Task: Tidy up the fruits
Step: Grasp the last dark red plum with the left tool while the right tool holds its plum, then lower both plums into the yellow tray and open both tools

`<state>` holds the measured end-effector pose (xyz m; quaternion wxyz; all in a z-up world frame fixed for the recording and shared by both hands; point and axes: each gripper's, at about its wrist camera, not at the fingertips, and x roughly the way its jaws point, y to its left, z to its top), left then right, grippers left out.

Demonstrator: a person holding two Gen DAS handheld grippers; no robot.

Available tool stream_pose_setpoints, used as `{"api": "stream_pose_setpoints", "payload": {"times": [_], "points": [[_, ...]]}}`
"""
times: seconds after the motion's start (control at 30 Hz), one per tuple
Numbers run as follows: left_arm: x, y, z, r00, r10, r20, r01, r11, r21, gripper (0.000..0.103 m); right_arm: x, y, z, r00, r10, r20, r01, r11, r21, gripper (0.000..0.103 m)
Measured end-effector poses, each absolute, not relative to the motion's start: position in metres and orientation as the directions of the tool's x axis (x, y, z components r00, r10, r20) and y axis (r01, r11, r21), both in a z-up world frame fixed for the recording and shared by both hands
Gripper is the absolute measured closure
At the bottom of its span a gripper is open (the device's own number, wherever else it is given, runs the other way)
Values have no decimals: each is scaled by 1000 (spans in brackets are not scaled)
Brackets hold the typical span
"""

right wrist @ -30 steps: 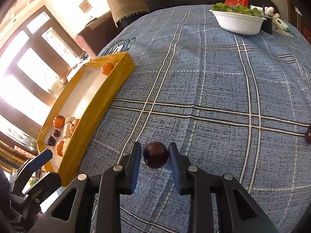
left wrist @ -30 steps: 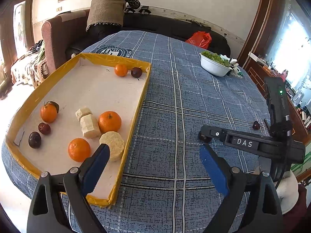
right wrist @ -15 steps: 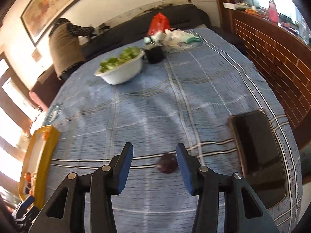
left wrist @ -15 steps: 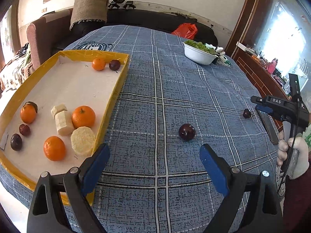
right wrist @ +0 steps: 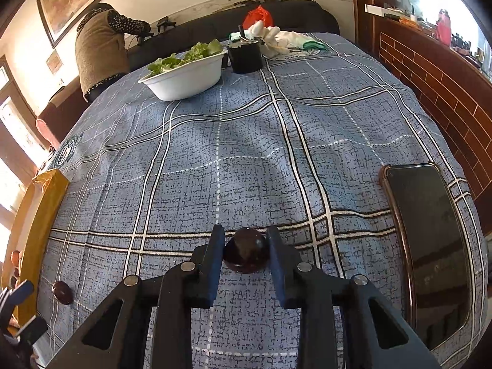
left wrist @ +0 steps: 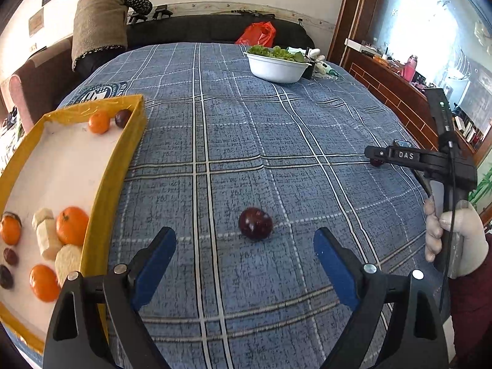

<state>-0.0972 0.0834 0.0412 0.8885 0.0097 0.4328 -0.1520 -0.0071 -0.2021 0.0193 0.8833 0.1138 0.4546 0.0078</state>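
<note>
A dark red plum [left wrist: 255,223] lies on the blue plaid cloth, just ahead of my open, empty left gripper [left wrist: 244,256]; it also shows in the right wrist view [right wrist: 62,292]. My right gripper [right wrist: 246,250] is closed around a second dark plum [right wrist: 246,253], with both pads touching it on the cloth. In the left wrist view this gripper [left wrist: 376,155] is at the far right, hiding most of that plum [left wrist: 375,162]. A yellow-rimmed tray [left wrist: 118,166] at the left holds several oranges, dark plums and pale chunks.
A white bowl of greens [left wrist: 278,66] stands at the far side of the table. A black phone [right wrist: 430,246] lies right of the right gripper. A black cup [right wrist: 245,57] and white gloves sit behind the bowl. A person stands by the sofa [left wrist: 101,15].
The right gripper let go of the first plum on the cloth, swung right to the second plum and closed on it. The left gripper moved right, from the tray to the first plum.
</note>
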Motion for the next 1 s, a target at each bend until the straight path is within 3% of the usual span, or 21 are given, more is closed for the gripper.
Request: {"api": "stream_pose_setpoints", "payload": {"times": [0.13, 0.2, 0.3, 0.37, 0.43, 0.73, 1.0], "points": [[-82, 70, 35, 554, -266, -789, 315, 944, -97, 13, -12, -201, 20, 592, 149, -792, 73, 969, 237, 73], [-74, 66, 28, 526, -265, -808, 327, 940, -96, 18, -12, -199, 21, 594, 161, -788, 66, 967, 247, 73], [-69, 65, 17, 489, -252, -835, 326, 941, -93, 45, -16, -195, 25, 597, 186, -780, 47, 963, 265, 73], [-70, 64, 16, 508, -230, -830, 322, 945, -64, 70, -19, -189, 27, 598, 204, -775, 27, 961, 274, 73], [-70, 65, 17, 506, -247, -826, 324, 942, -83, 76, -20, -182, 29, 597, 218, -772, 9, 960, 279, 73], [-85, 100, 32, 545, -286, -788, 244, 954, -177, 76, -32, -133, 50, 592, 278, -757, -102, 957, 271, 73], [-107, 180, 69, 637, -257, -726, 94, 962, -258, 76, -34, -65, 78, 570, 369, -734, -228, 930, 290, 72]]}}
